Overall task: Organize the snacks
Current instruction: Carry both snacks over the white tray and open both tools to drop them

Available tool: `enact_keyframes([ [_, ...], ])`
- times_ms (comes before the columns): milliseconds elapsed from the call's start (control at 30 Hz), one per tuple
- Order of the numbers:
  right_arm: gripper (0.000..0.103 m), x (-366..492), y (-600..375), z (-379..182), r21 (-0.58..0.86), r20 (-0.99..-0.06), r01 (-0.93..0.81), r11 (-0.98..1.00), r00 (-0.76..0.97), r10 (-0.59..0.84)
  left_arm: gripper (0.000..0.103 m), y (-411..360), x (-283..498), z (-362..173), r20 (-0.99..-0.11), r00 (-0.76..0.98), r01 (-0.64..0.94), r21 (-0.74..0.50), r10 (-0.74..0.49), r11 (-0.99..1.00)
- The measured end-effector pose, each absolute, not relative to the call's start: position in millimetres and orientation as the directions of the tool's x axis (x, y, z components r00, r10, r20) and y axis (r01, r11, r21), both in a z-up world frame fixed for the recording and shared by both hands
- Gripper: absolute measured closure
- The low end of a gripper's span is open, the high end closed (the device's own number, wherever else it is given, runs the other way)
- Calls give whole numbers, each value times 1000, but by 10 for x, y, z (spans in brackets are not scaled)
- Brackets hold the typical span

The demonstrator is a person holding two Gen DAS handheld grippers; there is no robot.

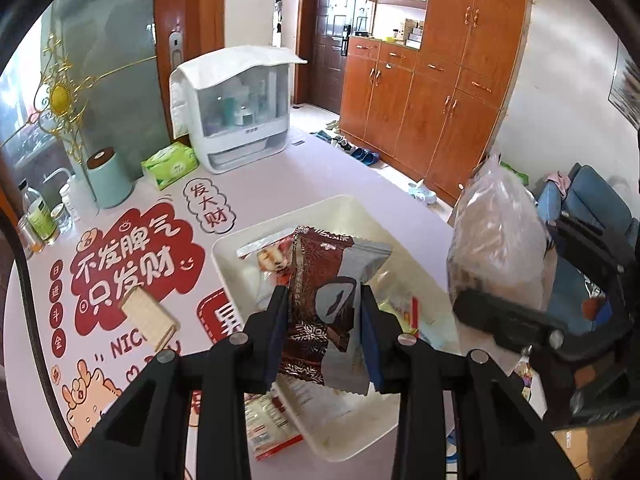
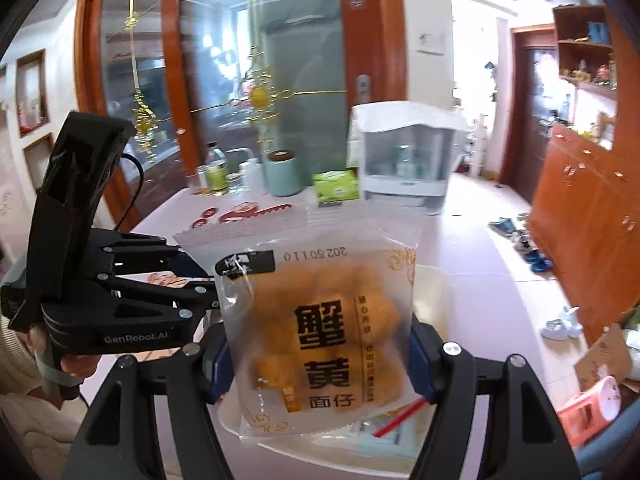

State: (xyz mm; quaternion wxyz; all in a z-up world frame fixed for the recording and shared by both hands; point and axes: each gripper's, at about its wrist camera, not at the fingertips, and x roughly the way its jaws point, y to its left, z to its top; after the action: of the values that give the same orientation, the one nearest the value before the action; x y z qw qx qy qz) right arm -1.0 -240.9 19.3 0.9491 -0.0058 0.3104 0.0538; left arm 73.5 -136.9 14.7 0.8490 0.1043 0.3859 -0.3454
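My left gripper (image 1: 323, 300) is shut on a brown and grey snack packet (image 1: 316, 280), held upright above a white tray (image 1: 348, 208) with other packets (image 1: 264, 256) in it. My right gripper (image 2: 320, 360) is shut on a translucent packet of orange snacks (image 2: 320, 320), with its pads pressing both side edges. That same packet (image 1: 496, 232) shows at the right of the left wrist view, above the right gripper (image 1: 520, 320). In the right wrist view the left gripper (image 2: 208, 288) reaches in from the left, its tips hidden behind the packet. The tray (image 2: 432, 276) lies below.
A wafer packet (image 1: 150, 316) lies on the printed tablecloth left of the tray, and a red and white packet (image 1: 272, 428) pokes out at its near corner. At the table's far end stand a white cabinet (image 1: 236, 112), a green tissue pack (image 1: 170, 164), a mint canister (image 1: 108, 180) and bottles (image 1: 40, 216).
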Motion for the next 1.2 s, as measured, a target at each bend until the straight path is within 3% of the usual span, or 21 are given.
enact_keyframes([
  [667,31,136,-2470,81,-41,-638,1,999,769,-27,69,-1558,933,89,-744,509,603,-51,-433,796],
  [1000,23,314,-2607,-57,-51,-697,89,995,711,-99,69,-1681,1079,-44,-765,515,580,-22,-388,814],
  [1067,22,357,-2633,-73,-51,-707,99,994,699,-106,64,-1702,1091,-52,-763,524,574,-11,-378,819],
  [1200,21,390,-2673,-79,-76,-708,123,989,692,-140,19,-1677,1175,-57,-761,555,526,8,-337,850],
])
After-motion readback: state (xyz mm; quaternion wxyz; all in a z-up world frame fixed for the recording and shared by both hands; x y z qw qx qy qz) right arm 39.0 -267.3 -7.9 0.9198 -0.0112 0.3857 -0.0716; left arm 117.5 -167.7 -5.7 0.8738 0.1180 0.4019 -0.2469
